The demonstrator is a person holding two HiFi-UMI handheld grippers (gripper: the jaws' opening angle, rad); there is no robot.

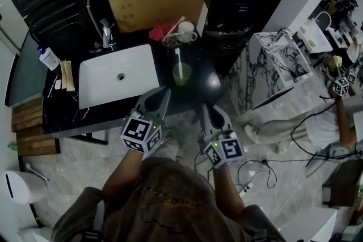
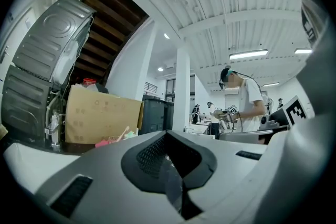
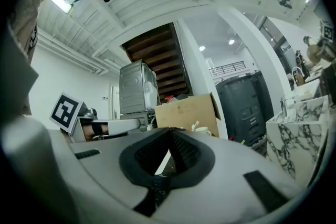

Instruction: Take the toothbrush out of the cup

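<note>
At the far left of the head view, a white sink (image 1: 99,85) is set in the dark counter (image 1: 62,113), and the open cardboard box (image 1: 159,0) stands behind it. Only the overhead camera shows the basin. The left gripper view takes in the box (image 2: 102,120) from low down, with the counter top lost behind the gripper's own grey body.

The left gripper (image 1: 164,92) hangs over the counter's front edge, just right of the sink. Its fingers are pressed together with nothing between them, and they meet in a point in its own view (image 2: 167,134).

Just beyond that tip, the green cup (image 1: 182,76) stands upright on the counter. The toothbrush (image 1: 177,57) stands in it, its pale handle rising above the rim. Its head is too small to make out. Neither gripper view shows this cup. Each looks over it towards the box.

A white mug (image 1: 187,31) sits farther back, by the box's right corner. The right gripper view catches it (image 3: 202,132) above the jaws, with what looks like another brush poking up beside it.

The right gripper (image 1: 206,109) is near the counter's front right corner, short of the cup and touching nothing. Its fingertips meet (image 3: 169,131) and hold nothing, though a thin pale sliver shows lower down between the pads.

On the right stands a marble-patterned cabinet (image 1: 272,68), and another person (image 1: 340,122) is cut off by the frame edge.
</note>
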